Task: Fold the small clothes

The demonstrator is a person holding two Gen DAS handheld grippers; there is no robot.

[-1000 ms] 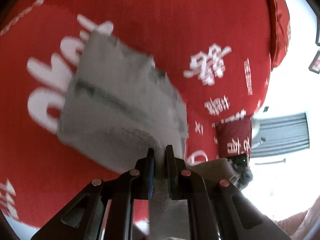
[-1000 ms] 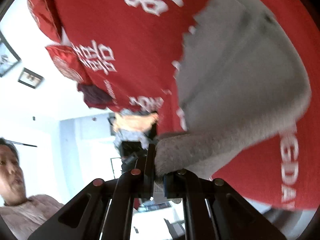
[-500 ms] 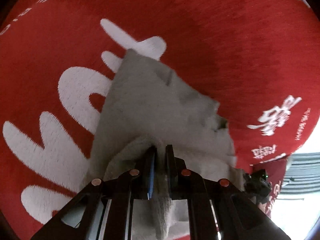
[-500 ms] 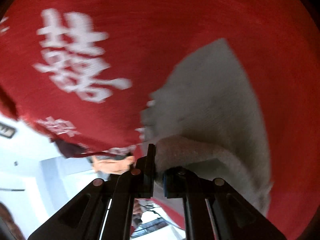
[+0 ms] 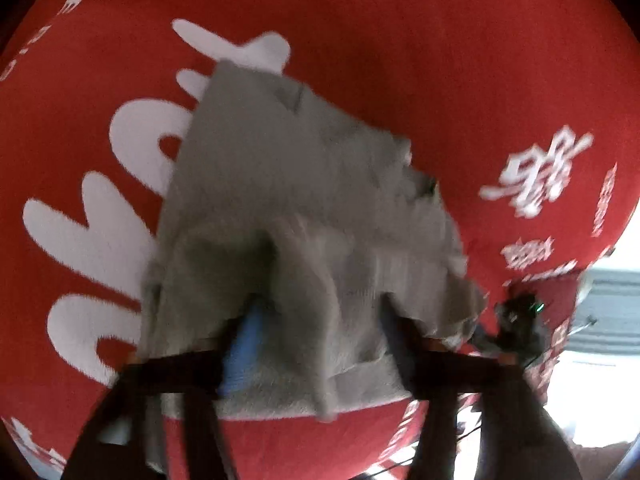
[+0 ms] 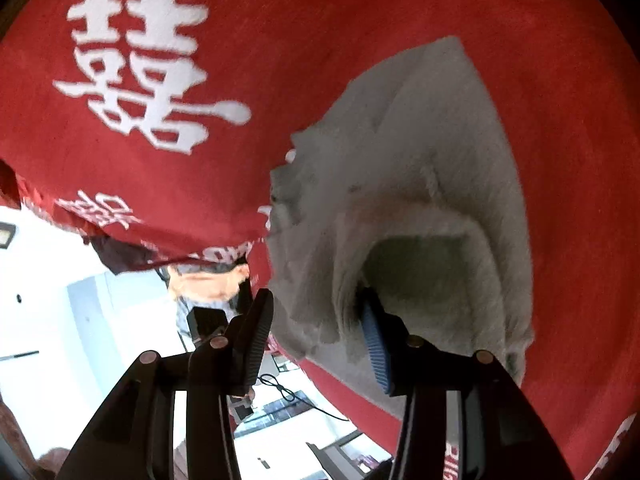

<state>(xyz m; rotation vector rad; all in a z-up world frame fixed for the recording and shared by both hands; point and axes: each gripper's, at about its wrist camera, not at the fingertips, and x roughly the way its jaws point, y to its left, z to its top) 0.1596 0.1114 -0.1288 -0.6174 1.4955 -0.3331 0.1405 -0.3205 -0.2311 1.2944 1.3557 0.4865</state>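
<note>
- Left wrist view: the grey garment lies folded on the red cloth with white lettering. The left tongs stand wide apart, holding nothing, a raised fold of the garment draped between their fingers.
- Right wrist view: the right tongs are spread wide; the garment lies on the red cloth, its near edge humped over the blue-padded finger.

A red fleece blanket printed with white characters and letters fills both views. In the right wrist view its large white double-happiness character sits at ten o'clock, and a white room wall shows at eight o'clock below the blanket's hanging edge.
</note>
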